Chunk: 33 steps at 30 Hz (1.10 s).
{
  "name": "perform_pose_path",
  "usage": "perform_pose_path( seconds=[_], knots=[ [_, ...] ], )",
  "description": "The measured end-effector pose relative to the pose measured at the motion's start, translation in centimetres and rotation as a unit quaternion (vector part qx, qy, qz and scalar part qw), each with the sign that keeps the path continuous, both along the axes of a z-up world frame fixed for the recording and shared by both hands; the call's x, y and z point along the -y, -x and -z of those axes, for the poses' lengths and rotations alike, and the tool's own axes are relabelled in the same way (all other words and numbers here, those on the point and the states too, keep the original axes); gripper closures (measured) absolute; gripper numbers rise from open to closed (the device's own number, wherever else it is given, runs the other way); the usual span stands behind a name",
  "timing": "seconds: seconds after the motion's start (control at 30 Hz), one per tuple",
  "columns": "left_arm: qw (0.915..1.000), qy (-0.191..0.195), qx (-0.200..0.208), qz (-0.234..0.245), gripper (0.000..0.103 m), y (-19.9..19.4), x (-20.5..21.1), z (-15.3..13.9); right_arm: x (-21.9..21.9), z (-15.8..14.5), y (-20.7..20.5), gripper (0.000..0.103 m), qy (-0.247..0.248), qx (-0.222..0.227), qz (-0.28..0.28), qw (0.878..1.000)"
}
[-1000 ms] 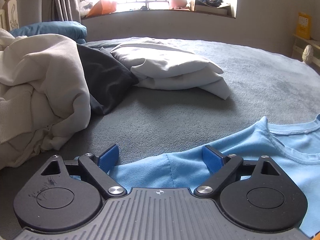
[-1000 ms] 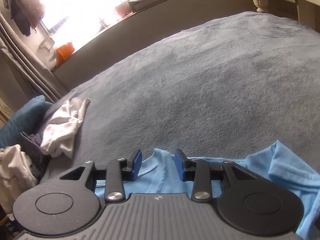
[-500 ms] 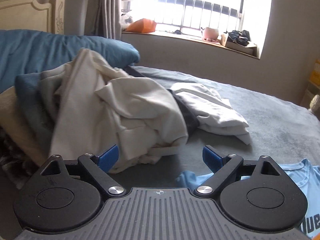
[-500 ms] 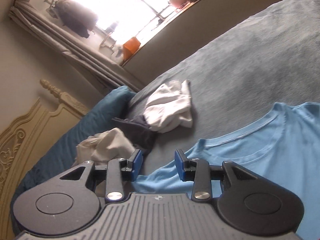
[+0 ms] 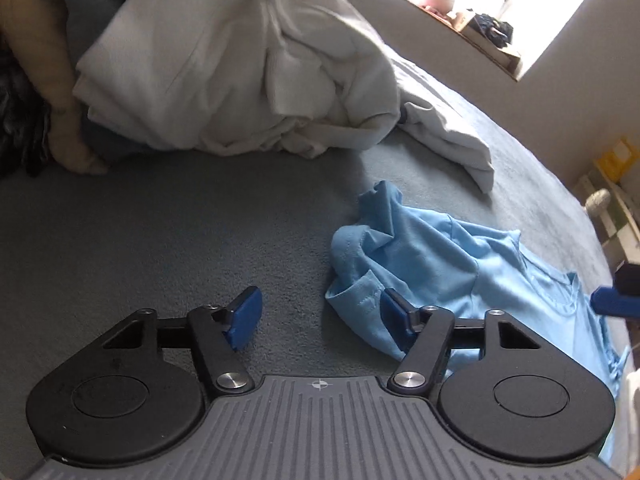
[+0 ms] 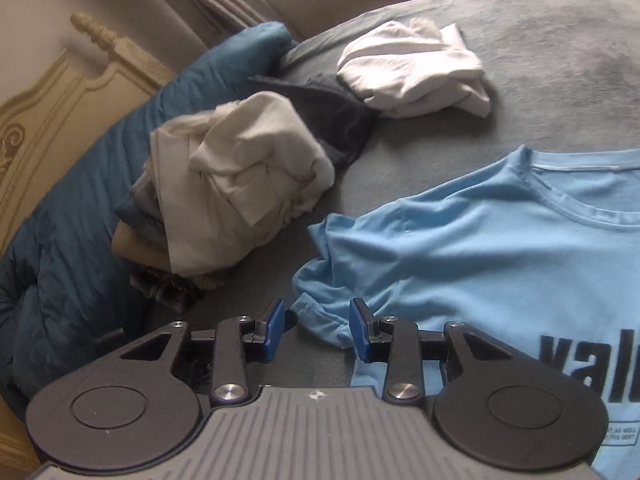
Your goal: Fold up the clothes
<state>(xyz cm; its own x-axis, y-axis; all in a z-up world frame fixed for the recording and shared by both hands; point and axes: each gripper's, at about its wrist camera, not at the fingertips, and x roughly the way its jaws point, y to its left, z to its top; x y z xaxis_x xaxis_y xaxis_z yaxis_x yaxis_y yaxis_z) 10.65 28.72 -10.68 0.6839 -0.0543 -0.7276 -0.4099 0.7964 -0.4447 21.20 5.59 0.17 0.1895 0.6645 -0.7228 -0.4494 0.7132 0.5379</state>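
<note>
A light blue T-shirt (image 6: 500, 248) with black lettering lies front up on the grey bed cover, its left sleeve (image 5: 372, 264) crumpled. My left gripper (image 5: 320, 320) is open and empty, low over the bed, its right finger next to the sleeve's hem. My right gripper (image 6: 316, 328) is open and empty, with the sleeve's cuff (image 6: 320, 316) lying between its jaws. The right gripper's blue tip (image 5: 612, 300) shows at the edge of the left wrist view.
A heap of white and beige clothes (image 5: 248, 68) (image 6: 236, 184) lies beyond the sleeve, with a dark garment (image 6: 328, 112) and a folded white garment (image 6: 416, 68) behind. A blue duvet (image 6: 80, 208) and cream headboard (image 6: 52, 96) stand to the left. A window ledge (image 5: 472, 28) is at the back.
Both grippers have tilted down toward the bed and moved left to the shirt's left sleeve. The shirt now lies spread flat; both grippers stay open.
</note>
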Motion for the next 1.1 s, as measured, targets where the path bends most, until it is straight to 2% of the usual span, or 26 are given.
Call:
perform_pose_path(
  seconds=[0.07,0.13,0.17,0.27,0.37,0.53,0.63,0.73,0.87,1.0,1.1],
  knots=[
    [0.9996,0.023,0.009,-0.013,0.047,0.6,-0.8,0.6,-3.0,0.9,1.3,0.066,0.035,0.045,-0.066,0.996],
    [0.999,0.035,0.022,-0.016,0.049,1.3,-1.5,0.8,-6.2,2.2,3.2,0.066,0.092,0.129,-0.145,0.977],
    [0.9986,0.04,0.028,-0.019,0.049,1.6,-1.9,0.8,-7.3,3.1,3.8,0.066,0.11,0.153,-0.168,0.968],
    [0.9968,0.062,0.041,-0.03,0.049,2.4,-3.0,1.2,-10.2,5.7,4.3,0.066,0.138,0.182,-0.203,0.952],
    [0.994,0.091,0.054,-0.03,0.048,3.3,-3.9,1.4,-11.9,7.9,4.4,0.071,0.159,0.194,-0.208,0.946],
    [0.9898,0.13,0.058,0.0,0.044,3.9,-4.5,1.6,-11.4,8.0,5.5,0.087,0.142,0.212,-0.208,0.944],
    [0.9836,0.17,0.06,0.007,0.042,3.9,-5.2,2.1,-11.0,7.6,6.6,0.087,0.126,0.222,-0.225,0.94],
    [0.9795,0.192,0.06,0.006,0.04,3.8,-5.5,2.5,-10.8,8.1,7.5,0.087,0.129,0.225,-0.249,0.933],
    [0.9797,0.191,0.06,0.004,0.039,3.4,-5.2,2.6,-10.5,9.2,8.5,0.087,0.132,0.216,-0.27,0.929],
    [0.979,0.194,0.062,-0.003,0.039,3.5,-5.2,2.6,-9.0,7.3,7.6,0.087,0.097,0.237,-0.226,0.94],
    [0.9771,0.203,0.062,-0.011,0.038,3.6,-5.3,2.9,-8.7,6.8,5.7,0.08,0.098,0.234,-0.179,0.951]
  ],
)
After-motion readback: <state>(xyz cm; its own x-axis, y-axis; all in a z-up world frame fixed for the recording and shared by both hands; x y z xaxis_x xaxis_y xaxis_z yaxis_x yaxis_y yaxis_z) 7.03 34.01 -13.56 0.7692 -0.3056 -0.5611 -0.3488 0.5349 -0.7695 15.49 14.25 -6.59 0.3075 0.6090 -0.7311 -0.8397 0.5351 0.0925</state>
